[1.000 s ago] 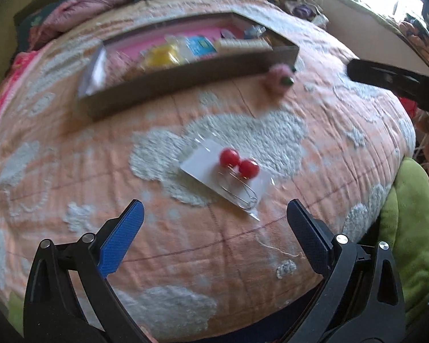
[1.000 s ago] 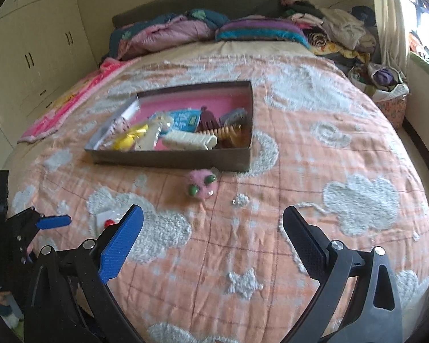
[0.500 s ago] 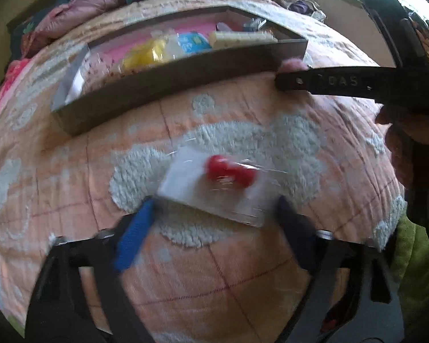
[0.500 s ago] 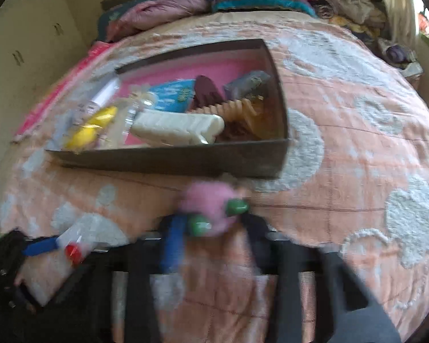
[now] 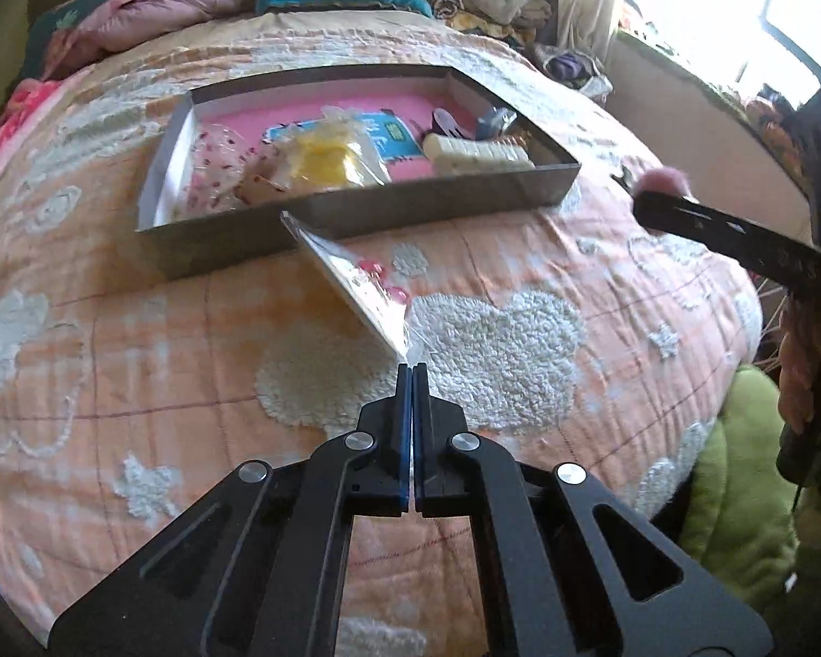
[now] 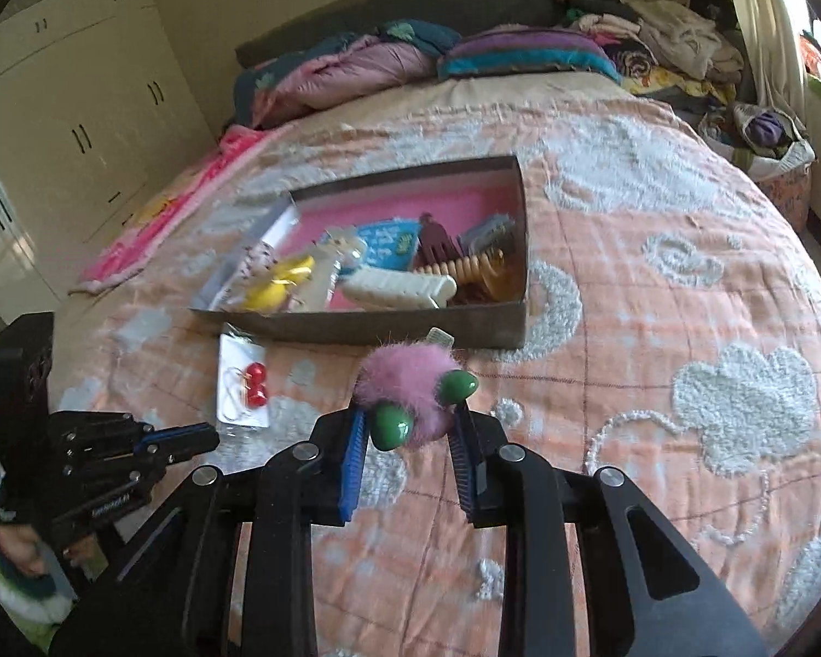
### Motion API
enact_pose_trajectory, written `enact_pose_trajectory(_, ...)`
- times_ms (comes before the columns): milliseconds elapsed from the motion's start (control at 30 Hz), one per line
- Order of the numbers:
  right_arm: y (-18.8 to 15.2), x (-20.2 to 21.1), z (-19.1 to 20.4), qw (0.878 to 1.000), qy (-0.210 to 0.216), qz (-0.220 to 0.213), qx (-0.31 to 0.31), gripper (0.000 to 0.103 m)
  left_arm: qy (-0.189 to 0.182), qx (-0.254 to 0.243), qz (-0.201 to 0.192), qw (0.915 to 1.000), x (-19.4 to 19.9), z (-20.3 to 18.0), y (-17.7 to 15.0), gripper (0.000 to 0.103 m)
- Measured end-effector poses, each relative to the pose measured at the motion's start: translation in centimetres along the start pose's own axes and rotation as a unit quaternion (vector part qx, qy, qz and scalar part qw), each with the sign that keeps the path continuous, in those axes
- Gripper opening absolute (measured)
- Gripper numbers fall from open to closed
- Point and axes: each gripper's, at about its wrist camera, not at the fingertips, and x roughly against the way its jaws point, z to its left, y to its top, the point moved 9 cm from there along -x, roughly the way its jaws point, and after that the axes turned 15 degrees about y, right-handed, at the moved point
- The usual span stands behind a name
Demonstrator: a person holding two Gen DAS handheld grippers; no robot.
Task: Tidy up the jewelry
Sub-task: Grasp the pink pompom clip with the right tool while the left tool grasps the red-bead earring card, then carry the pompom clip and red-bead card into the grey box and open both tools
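On the bed, both tools loaded, box just ahead.
Left wrist: left tool [image 5: 412, 367] was pinched together on a corner of the earring card [image 5: 356, 279], which hung tilted near the box [image 5: 356, 213] wall. Right wrist: right tool [image 6: 410, 427] was clamped on the pink pom-pom clip [image 6: 410, 383], short of the box [image 6: 388, 323]. Best to clear the wall before releasing, one item per bare pink spot.

Sunlit window [image 5: 793, 27], cream wardrobes [image 6: 65, 109] (perhaps built-in), quilted bed [image 6: 657, 284].
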Motion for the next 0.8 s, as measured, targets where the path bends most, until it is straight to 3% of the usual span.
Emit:
enact_pose_trajectory(200,1.3,1.5,1.4,1.0,0.001,-0.014,0.019,0.026,-0.009,0.02,-0.009,0.9997,1.6,1.4,0.7,0.0)
enact_pose_trajectory(300,1.4,1.5,1.9,1.0,0.0,-0.013,0.026,0.026,-0.011,0.038,0.018,0.9991,0.3,2.2,0.1,0.0)
enact_pose_trajectory(333,1.4,1.4,2.0,1.0,0.0,-0.012,0.027,0.026,-0.009,0.052,0.028,0.9982,-0.2,2.6,-0.2,0.008)
enact_pose_trajectory(367,1.4,1.4,2.1,1.0,0.0,-0.012,0.029,0.026,-0.008,0.059,0.034,0.9976,-0.5,2.9,-0.3,0.025)
enact_pose_trajectory(433,1.5,1.3,2.3,0.999,0.0,-0.01,0.032,0.026,-0.016,0.079,0.044,0.9958,-1.4,3.3,-0.3,0.043)
enact_pose_trajectory(500,1.6,1.1,2.3,0.999,0.0,-0.011,0.03,0.026,-0.043,0.104,0.065,0.9915,-2.6,3.2,-0.2,0.05)
enact_pose_trajectory(567,1.8,1.0,2.1,1.0,-0.001,-0.013,0.027,0.026,-0.052,0.118,0.075,0.9888,-3.6,3.1,0.1,0.064)
enact_pose_trajectory(700,2.3,0.9,2.4,0.999,0.001,-0.015,0.03,0.026,-0.03,0.113,0.072,0.9905,-4.7,2.2,1.5,0.065)
enact_pose_trajectory(767,2.7,0.8,2.6,0.999,0.003,-0.018,0.031,0.026,0.01,0.098,0.063,0.9932,-5.1,2.1,2.2,0.037)
enact_pose_trajectory(800,3.0,0.8,2.8,0.999,0.004,-0.019,0.033,0.026,0.019,0.092,0.061,0.9937,-5.4,2.1,2.5,0.037)
